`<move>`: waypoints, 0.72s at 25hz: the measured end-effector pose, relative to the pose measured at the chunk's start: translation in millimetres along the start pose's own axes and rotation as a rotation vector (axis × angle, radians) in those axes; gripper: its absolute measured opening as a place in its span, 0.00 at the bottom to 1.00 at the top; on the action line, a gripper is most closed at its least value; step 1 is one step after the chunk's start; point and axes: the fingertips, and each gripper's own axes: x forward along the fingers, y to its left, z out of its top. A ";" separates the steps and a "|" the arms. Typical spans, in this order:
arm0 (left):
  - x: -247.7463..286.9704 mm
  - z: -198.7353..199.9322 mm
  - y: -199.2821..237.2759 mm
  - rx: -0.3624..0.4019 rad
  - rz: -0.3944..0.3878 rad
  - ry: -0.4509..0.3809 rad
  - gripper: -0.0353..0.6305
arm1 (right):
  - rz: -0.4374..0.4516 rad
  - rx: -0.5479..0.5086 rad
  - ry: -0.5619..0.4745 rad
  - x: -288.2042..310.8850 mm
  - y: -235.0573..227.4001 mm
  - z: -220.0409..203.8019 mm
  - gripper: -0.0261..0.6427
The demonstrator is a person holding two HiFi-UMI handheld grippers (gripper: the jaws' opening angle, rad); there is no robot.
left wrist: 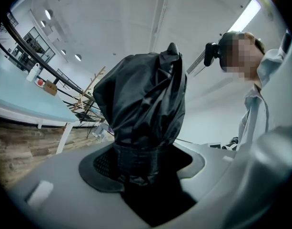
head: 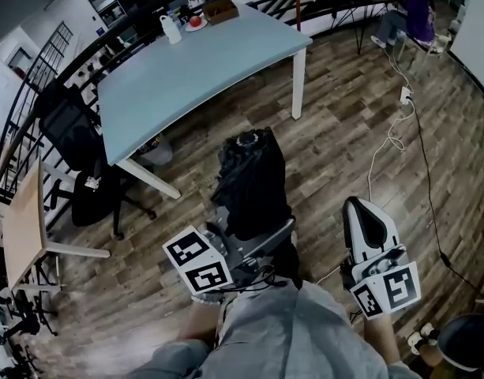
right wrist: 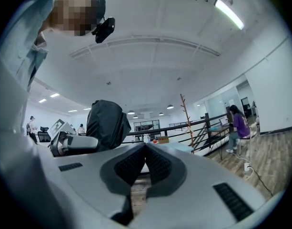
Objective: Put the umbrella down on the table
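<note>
Task barely under way: you are holding umbrella [head: 253, 181] upright over floor [head: 344, 125], on near side of table [head: 202, 69], well apart from it. Left tool [left wrist: 136, 168] is pinching folded umbrella at its strapped end; right tool [right wrist: 145, 159] is idling, pressed together, empty. Carrying over and setting down are remaining. Counting: one umbrella, one blue table, two tools, one bottle [head: 172, 30] and one box [head: 220, 9] at table's far end.

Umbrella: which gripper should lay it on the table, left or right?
Left, most likely. The left gripper is clamped on the folded umbrella, with the table ahead of it. The right gripper is shut on nothing, off to the side.
</note>
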 end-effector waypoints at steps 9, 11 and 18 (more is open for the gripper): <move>60.1 31.3 46.9 0.008 -0.046 0.032 0.47 | -0.026 -0.027 0.007 56.6 -47.2 12.0 0.04; 74.0 39.3 59.1 0.007 -0.053 0.036 0.47 | -0.035 -0.025 0.007 70.1 -60.7 14.5 0.04; 115.3 66.4 101.1 0.013 -0.085 0.043 0.47 | -0.058 -0.004 -0.006 119.8 -103.7 20.8 0.04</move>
